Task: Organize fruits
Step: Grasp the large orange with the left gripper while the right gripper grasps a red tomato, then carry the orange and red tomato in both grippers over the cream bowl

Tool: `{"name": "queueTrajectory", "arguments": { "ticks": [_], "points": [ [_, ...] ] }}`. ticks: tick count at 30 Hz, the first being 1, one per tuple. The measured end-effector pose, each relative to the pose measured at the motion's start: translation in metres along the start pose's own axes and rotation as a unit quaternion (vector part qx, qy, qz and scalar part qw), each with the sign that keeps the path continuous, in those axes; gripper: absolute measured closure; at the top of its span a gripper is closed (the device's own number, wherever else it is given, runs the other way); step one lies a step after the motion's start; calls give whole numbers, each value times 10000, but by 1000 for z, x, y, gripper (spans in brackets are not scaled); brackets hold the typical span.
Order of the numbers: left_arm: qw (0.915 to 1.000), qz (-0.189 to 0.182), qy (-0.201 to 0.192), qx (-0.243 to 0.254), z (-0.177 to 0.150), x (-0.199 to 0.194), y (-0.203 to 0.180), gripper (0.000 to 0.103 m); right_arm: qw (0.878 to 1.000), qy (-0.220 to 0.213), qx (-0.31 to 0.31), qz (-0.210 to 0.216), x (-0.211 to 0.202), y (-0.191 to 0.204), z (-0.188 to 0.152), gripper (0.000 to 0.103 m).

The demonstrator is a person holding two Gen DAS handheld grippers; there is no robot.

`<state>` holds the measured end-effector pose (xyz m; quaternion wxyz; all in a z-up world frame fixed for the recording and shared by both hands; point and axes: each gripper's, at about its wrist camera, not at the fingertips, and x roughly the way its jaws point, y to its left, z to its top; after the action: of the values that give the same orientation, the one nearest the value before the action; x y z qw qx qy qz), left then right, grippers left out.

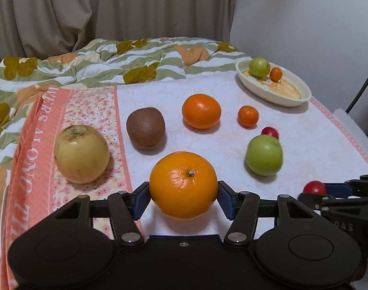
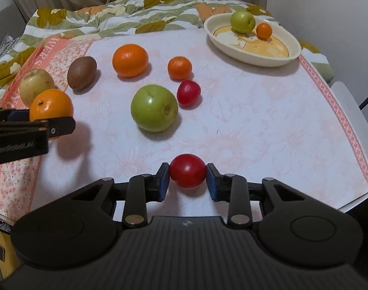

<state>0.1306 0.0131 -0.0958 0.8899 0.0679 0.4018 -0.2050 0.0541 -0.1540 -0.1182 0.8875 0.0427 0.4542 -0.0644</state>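
My left gripper (image 1: 184, 193) is shut on a large orange (image 1: 183, 184), its blue pads pressing both sides; the orange hangs a little above the white cloth (image 1: 304, 149). My right gripper (image 2: 187, 176) is shut on a small red fruit (image 2: 187, 171) close to the cloth's near edge. An oval cream dish (image 2: 292, 53) at the far right holds a green fruit (image 2: 242, 21) and a tiny orange (image 2: 264, 31). Loose on the cloth lie a green apple (image 2: 154, 108), another red fruit (image 2: 188, 93), a mandarin (image 2: 179, 68), an orange (image 2: 130, 60), a kiwi (image 2: 81, 73) and a yellow fruit (image 1: 82, 154).
A rumpled flowered quilt (image 1: 111, 60) lies along the far side and left. A pink patterned cloth strip (image 1: 39, 145) runs down the left. Curtains (image 1: 87, 12) hang behind. The table's right edge (image 2: 348, 111) drops off beside a dark cable.
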Motion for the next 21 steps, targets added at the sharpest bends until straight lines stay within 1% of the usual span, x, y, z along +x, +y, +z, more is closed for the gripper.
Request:
{"name": "queueTrajectory", "arguments": {
  "ticks": [11,15,21],
  "points": [
    [9993,-114,-357,-63,16,-49,-20,40,9994,-318,74,-110,-46,-21,16,55],
    [9985,-107,-530,-104,25,-65,-31,40,9988,-482,82,-85,-66,-40,30,55],
    [9963,50,-813,-279,43,-79,-62,40,9971,-755,-57,17,-84,-81,51,55]
  ]
}}
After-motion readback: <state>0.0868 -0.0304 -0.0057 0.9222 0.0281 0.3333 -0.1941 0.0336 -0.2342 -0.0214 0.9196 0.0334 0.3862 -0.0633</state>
